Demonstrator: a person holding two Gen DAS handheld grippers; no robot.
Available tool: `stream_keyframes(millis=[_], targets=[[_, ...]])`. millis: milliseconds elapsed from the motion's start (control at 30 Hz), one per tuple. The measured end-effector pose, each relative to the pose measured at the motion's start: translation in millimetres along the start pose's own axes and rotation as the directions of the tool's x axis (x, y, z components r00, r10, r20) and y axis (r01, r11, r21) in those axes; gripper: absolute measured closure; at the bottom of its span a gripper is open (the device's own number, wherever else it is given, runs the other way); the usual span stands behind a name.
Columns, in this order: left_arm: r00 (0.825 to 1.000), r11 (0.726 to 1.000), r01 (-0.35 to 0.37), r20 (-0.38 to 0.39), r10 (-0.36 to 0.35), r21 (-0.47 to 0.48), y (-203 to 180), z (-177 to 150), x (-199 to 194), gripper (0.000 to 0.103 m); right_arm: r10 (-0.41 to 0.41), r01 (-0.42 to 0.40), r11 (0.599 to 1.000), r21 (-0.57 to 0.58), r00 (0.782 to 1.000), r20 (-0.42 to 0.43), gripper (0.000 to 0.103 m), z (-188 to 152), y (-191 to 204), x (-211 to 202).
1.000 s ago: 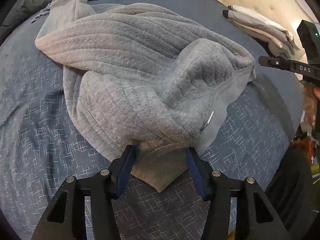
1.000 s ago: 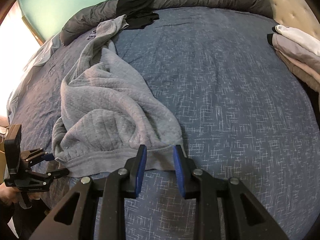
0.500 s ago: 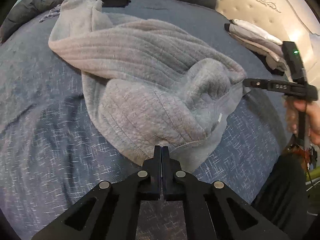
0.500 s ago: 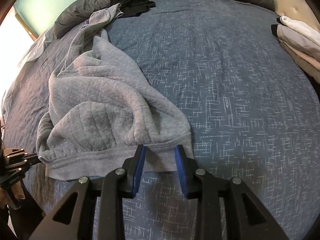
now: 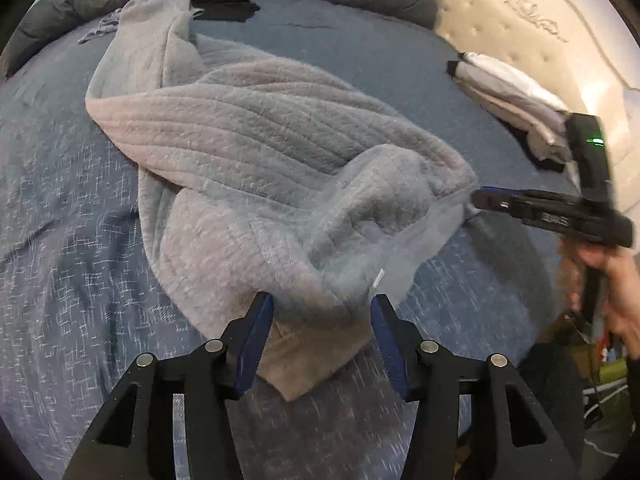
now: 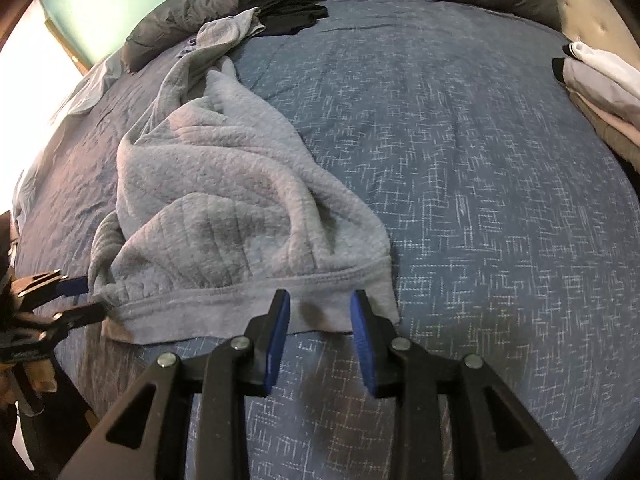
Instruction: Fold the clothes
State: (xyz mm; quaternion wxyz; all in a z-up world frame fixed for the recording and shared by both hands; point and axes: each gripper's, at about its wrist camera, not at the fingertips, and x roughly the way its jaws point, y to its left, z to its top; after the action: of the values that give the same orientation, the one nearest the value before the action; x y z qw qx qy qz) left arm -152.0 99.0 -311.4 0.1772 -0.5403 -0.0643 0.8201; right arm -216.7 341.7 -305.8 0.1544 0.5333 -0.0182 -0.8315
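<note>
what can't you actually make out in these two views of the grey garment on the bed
- What kind of garment the grey garment is: bunched in both views, its far end trails away.
- Whether the left gripper, its jaws just reopened, touches the hem corner: motion blur in the left wrist view.
- Items in the folded stack: cut off by the right wrist view's edge.
- The black clothing: too small and dark.

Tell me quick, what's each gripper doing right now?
Left gripper: open, just reopened, corner of the grey garment between its fingers, not pinched.
Right gripper: open, garment's hem between its fingers, not gripped.
</note>
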Motion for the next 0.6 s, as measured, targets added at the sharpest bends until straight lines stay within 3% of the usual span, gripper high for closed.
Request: stream_keyframes(millis=[100,167,267,433,600], targets=[[1.000,1.000,-0.018,-0.017,0.018,-0.013,-1,6,16,0.051,0.008,-0.008,1.000,-0.005,1.000,0.005,0.072,1,1,-1],[0.999,1.000,-0.021,-0.028,0.021,-0.011,2,7,23,0.069,0.012,-0.012,1.000,-0.006,1.000,0.008,0.072,1,0,-1],[1.000,1.000,-0.005,-0.019,0.005,-0.005,7,5,19,0.080,0.016,-0.016,1.000,-0.001,1.000,0.017,0.072,2,-2,-4],[0.999,0.999,0.033,0.019,-0.033,0.003,18,1,-3,0.088,0.025,-0.025,1.000,0.010,0.998,0.049,0.072,4,-5,-16],[0.994,0.999,0.052,0.094,-0.050,-0.016,44,2,-58,0.091,0.035,-0.035,0.999,0.008,0.996,0.079,0.072,10,-2,-33]])
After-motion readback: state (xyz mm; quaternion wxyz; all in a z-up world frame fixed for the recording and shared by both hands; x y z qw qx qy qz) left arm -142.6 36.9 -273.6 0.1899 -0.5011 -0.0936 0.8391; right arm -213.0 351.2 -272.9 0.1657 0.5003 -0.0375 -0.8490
